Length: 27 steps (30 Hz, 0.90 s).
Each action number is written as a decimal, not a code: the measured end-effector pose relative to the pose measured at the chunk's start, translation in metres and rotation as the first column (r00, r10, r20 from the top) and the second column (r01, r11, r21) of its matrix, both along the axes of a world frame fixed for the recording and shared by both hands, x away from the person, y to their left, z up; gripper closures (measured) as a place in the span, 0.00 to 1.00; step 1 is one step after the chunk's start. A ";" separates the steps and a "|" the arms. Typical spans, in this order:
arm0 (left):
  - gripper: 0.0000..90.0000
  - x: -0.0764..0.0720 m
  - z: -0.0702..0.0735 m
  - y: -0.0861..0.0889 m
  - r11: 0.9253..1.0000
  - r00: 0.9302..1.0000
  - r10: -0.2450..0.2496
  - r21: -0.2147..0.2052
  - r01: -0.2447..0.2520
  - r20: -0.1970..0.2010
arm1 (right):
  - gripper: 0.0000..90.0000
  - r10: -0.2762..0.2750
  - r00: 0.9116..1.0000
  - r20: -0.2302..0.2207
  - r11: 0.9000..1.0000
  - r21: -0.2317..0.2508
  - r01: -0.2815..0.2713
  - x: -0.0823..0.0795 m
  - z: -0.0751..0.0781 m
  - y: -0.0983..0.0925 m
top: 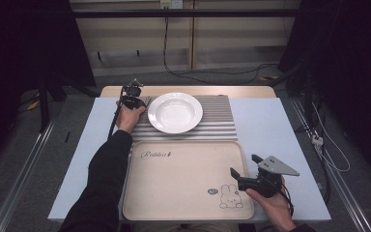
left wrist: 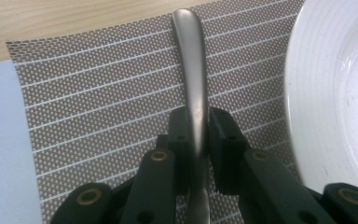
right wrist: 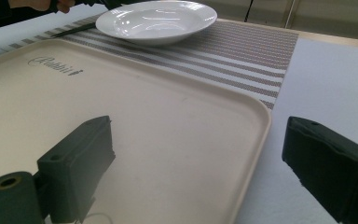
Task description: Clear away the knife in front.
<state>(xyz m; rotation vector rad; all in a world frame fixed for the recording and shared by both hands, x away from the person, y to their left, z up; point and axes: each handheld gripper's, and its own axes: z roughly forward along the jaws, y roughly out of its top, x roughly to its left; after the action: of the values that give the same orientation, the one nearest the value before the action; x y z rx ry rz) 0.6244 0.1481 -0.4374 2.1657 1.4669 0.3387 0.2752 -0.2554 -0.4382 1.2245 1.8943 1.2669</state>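
the left gripper [left wrist: 198, 135] was clamped on a slim brushed-metal utensil handle [left wrist: 193, 70] lying on the striped woven placemat [left wrist: 98, 102], just beside the white ceramic plate [left wrist: 335, 93]. the pick-up seemed underway; next probably called for a straight lift. the right gripper [right wrist: 196, 163] hovered agape over the beige tray [right wrist: 168, 121].

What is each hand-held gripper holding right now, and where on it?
The left hand-held gripper is shut on a metal utensil handle, partway along its length, over the striped placemat. The right hand-held gripper is open and holds nothing.
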 end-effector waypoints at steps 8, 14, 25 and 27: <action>0.89 -0.001 0.011 0.007 1.000 1.000 -0.002 -0.026 0.003 0.018 | 0.10 0.000 1.000 -0.005 1.000 0.001 0.000 0.001 0.000 0.000; 0.89 0.000 0.007 0.011 1.000 1.000 -0.004 -0.008 0.004 -0.007 | 0.10 0.004 1.000 -0.004 1.000 0.002 -0.004 0.001 0.000 0.001; 0.88 -0.001 -0.001 0.008 0.999 1.000 -0.017 0.035 0.017 -0.017 | 0.10 0.005 1.000 -0.003 1.000 0.002 -0.005 0.001 0.000 0.001; 0.88 -0.002 -0.001 0.007 0.999 1.000 -0.021 0.050 0.023 -0.022 | 0.10 0.006 1.000 -0.002 1.000 0.000 -0.006 0.001 0.000 0.001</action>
<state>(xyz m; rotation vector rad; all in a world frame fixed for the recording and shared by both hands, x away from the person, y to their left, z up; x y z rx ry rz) 0.6225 0.1553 -0.4381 2.2297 1.4599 0.3483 0.2758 -0.2544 -0.4385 1.2210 1.9005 1.2691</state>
